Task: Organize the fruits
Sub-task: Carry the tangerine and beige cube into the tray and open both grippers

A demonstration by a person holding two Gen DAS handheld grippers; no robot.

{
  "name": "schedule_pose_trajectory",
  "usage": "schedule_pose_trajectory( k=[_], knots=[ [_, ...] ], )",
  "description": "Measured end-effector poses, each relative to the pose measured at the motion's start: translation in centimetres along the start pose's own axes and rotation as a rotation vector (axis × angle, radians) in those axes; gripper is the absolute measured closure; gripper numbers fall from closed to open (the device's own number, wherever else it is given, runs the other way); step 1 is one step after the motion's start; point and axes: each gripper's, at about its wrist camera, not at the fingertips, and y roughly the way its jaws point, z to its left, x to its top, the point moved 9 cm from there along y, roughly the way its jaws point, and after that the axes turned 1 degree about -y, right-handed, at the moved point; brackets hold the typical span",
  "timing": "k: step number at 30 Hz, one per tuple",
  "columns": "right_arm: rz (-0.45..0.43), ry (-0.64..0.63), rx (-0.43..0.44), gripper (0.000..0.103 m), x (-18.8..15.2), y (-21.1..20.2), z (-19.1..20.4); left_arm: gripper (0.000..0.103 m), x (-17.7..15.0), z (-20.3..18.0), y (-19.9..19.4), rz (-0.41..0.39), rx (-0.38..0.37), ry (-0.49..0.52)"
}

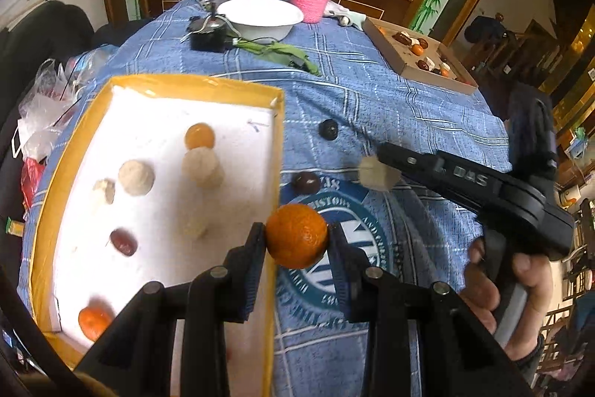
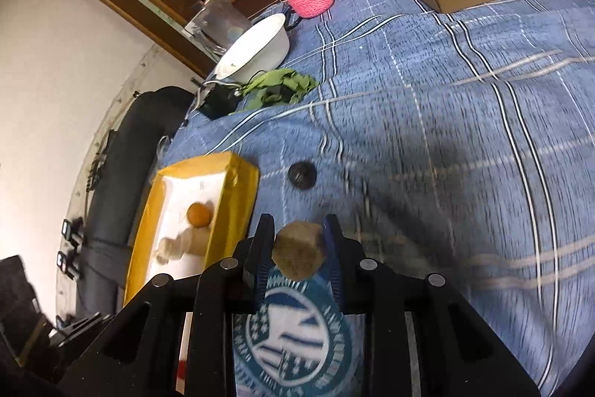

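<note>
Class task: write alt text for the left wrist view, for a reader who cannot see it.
The left gripper holds a tangerine beside the yellow-rimmed tray, which already contains several fruits. To the right, the right gripper carries a pale beige piece over the blue checked cloth.

Tray (image 1: 93, 121) on the tablecloth (image 1: 409, 121) at left, bowl (image 1: 260, 17) behind, cardboard box (image 1: 405, 62) far right.

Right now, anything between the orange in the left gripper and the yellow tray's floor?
Only the tray's near wall. The left gripper holds the orange right at that yellow edge; inside, the closest items are a pale lump and a date, with bare white floor between.
</note>
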Motion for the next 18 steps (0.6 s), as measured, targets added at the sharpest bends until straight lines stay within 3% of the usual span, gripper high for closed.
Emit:
schedule_pose_trajectory(
  k=[9, 18],
  knots=[
    [0.012, -0.088, 0.047, 0.077, -3.6, -2.4, 5.4, 0.067, -1.2, 6.1, -3.1, -0.043, 0.033, -0.096],
    [0.126, -0.248, 0.078, 0.078, -7.8, 1.1, 12.9, 0.067, -1.8, 12.8, -5.0, -0.072, 0.083, -0.185]
  ],
)
